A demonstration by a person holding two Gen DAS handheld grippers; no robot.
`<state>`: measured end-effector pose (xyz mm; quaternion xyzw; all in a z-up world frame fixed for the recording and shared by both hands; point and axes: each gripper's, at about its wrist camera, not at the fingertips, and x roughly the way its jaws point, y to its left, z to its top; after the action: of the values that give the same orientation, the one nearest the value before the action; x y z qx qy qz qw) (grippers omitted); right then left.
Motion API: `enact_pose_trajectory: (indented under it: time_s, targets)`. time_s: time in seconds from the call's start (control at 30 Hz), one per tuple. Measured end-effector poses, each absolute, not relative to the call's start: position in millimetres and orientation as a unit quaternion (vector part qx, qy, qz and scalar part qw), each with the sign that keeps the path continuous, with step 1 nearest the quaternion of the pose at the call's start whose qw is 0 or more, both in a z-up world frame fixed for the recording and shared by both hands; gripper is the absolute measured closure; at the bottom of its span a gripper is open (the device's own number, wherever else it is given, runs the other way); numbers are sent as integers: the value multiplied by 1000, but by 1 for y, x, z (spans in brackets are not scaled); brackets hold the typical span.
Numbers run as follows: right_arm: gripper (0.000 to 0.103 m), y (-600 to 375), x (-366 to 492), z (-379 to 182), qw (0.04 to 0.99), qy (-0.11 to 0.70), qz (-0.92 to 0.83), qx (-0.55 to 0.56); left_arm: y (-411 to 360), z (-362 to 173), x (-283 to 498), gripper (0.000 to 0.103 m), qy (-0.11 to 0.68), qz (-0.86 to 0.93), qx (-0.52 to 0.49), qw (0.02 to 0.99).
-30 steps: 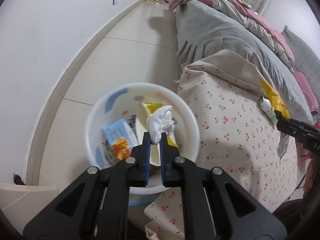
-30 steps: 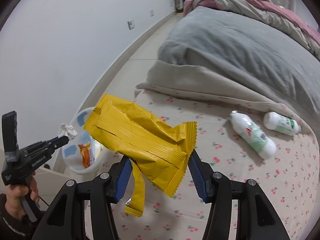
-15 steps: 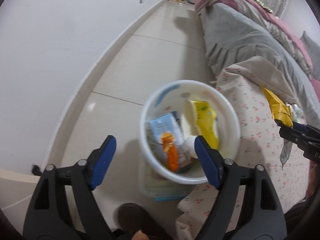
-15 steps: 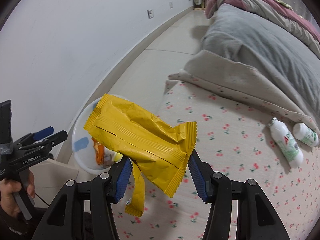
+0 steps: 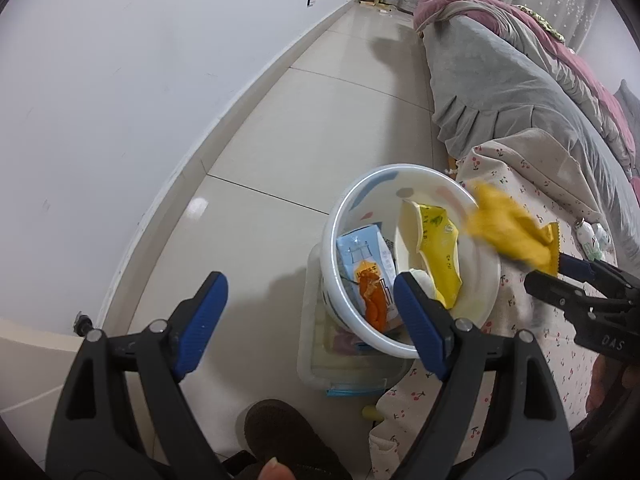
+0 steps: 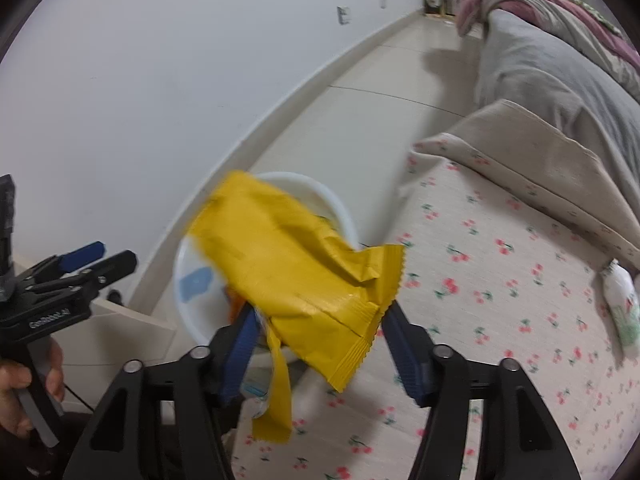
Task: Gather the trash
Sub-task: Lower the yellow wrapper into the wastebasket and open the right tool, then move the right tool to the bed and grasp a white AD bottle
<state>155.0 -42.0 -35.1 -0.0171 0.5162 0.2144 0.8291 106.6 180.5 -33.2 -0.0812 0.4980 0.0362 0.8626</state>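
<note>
Right wrist view: the right gripper [image 6: 316, 344] jaws are opening with the crinkled, glossy yellow wrapper [image 6: 296, 276] loose between them, above the round white plastic bin [image 6: 344, 216]. Beside it, the left gripper [image 5: 308, 320] spreads wide and empty.

Yellow wrapper [image 6: 296, 280] motion-blurred, hides most of white bin [image 6: 188, 304]; small bottle [image 6: 622, 308] too blurry to ID.

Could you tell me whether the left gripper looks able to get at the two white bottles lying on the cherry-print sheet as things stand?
Probably not directly: the left gripper is open over the floor, and the white bin and the right gripper, opening around the yellow wrapper, sit between it and the bottles.
</note>
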Motion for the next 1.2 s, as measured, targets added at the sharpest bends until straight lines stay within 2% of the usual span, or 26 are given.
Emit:
enact_pose_trajectory:
  time_s: [0.07,0.27,0.47,0.53,0.57,0.6,0.7,0.77,1.2]
  targets:
    - [18,-38,155,-35,830,512,219,-22,182,-33,106,18,498,37,-81,863]
    - [17,-36,149,-27,845,488,214,-39,182,-32,107,18,498,36,-85,863]
    - [16,-60,145,-12,884,428,185,-33,171,-29,108,17,495,28,-77,865]
    - [12,-69,142,-6,892,413,180,-31,166,-27,110,17,493,25,-73,866]
    - [3,-76,141,-4,895,407,180,-28,162,-26,110,16,492,23,-71,867]
    - [0,-80,142,-3,896,405,178,-27,159,-25,111,15,491,22,-68,868]
    - [0,-102,141,-1,900,402,168,-18,147,-21,113,7,485,14,-60,872]
    - [0,-119,139,2,901,403,157,-10,137,-18,115,5,481,8,-54,875]
    - [0,-231,139,0,899,427,97,17,79,-13,126,4,477,-22,-21,878]
